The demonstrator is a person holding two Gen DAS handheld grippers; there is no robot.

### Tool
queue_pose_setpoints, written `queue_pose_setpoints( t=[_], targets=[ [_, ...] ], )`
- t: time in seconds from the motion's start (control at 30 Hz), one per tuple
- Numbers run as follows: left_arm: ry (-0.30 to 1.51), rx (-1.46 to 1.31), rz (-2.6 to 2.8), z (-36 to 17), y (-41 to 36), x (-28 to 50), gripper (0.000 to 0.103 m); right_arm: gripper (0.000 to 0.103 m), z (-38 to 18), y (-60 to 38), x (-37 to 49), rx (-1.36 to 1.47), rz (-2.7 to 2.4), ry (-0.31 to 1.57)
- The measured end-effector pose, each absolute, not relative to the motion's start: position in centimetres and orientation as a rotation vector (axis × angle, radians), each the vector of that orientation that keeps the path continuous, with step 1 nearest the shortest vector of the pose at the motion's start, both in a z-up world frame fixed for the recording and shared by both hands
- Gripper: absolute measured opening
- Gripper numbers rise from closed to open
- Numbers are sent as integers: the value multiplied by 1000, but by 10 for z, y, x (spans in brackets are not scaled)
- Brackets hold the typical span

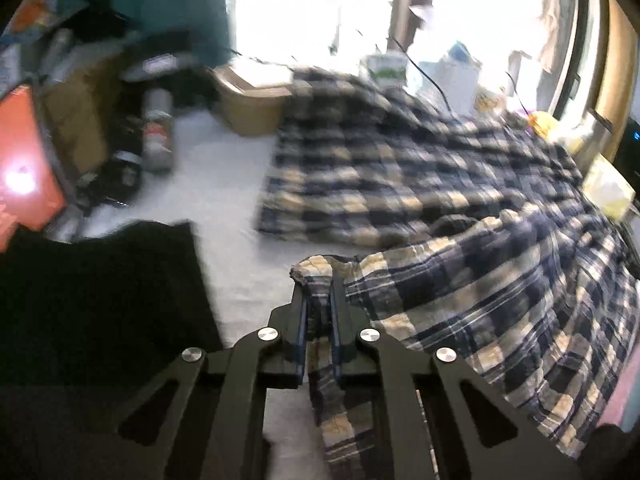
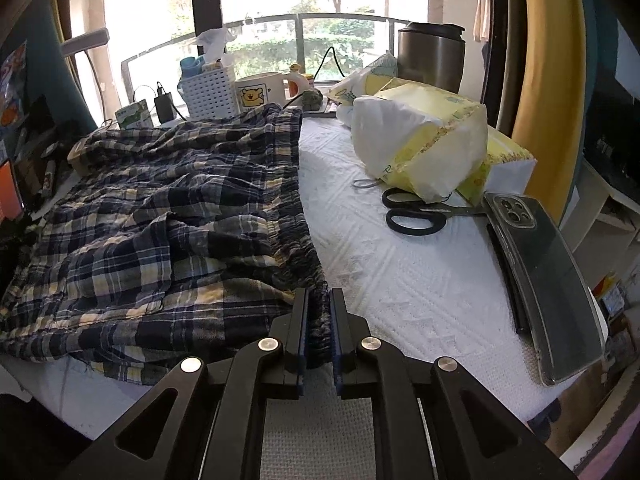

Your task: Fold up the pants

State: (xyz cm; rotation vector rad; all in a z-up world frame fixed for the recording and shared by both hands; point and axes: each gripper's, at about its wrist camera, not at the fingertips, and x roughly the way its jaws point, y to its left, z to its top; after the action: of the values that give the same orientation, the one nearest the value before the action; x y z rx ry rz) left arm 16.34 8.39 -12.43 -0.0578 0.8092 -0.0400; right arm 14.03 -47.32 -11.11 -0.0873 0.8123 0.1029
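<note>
Two grips are kept on the plaid pants [image 2: 160, 216] spread across the table [image 2: 400, 280]: waistband pinched in the right gripper [image 2: 319, 300], hem clamped in the left gripper [image 1: 318, 288], cloth stretching rightward from it

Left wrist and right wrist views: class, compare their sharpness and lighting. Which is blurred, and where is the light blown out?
Left wrist view: motion-smeared, the plaid pants and floor clutter soft, the window blown out to white. Right wrist view: sharp, the scissors and phone crisp, trees visible through the window, though backlit. Both bow straight lines at the edges.
</note>
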Motion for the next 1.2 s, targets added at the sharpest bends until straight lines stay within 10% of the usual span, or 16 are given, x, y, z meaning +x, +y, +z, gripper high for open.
queue_pose_setpoints(
  t=[0.3, 0.47, 0.83, 0.97, 1.2],
  targets=[
    [794, -51, 22, -112, 102, 170, 6, 10, -112, -472, 135, -113, 120, 824],
    [745, -73, 20, -97, 105, 141, 55, 10, -107, -477, 129, -126, 110, 842],
    [866, -247, -346, -116, 54, 42, 58, 10, -72, -464, 104, -156, 137, 781],
    [918, -194, -297, -132, 48, 27, 88, 10, -55, -460, 95, -154, 156, 749],
    [899, -77, -171, -145, 43, 27, 90, 10, -79, -466, 93, -147, 140, 817]
  ],
)
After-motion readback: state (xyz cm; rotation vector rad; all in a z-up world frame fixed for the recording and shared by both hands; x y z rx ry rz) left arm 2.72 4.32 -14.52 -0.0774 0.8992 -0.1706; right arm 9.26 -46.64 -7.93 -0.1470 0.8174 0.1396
